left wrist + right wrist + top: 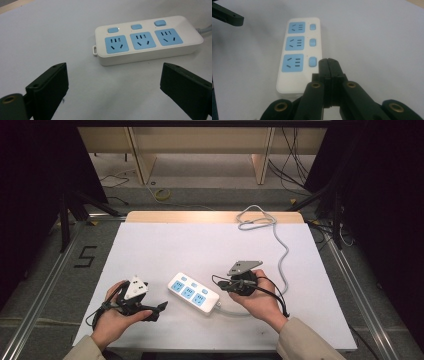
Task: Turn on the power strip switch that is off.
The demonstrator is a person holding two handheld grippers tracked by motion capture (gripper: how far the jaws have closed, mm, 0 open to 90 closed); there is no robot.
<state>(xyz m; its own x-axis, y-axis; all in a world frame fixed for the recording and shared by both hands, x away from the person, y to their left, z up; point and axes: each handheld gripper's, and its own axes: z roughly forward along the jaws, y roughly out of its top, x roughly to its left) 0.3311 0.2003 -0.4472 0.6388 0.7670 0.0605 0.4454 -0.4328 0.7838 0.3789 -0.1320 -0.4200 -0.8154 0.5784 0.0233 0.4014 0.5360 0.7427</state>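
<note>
Centrally, toward the desk's (150, 245) near edge, a white power strip (193, 293) with three blue sockets lay flat and slanted, its grey cable (284, 255) running off toward the far right corner. The left gripper (159, 309) sat just left of the strip, jaws spread wide apart with nothing between them. The right gripper (216, 281) hovered at the strip's cable end, jaws pressed together, clamping nothing.

white power strip (193, 292) with grey cable (283, 251) on table (150, 245)
</note>
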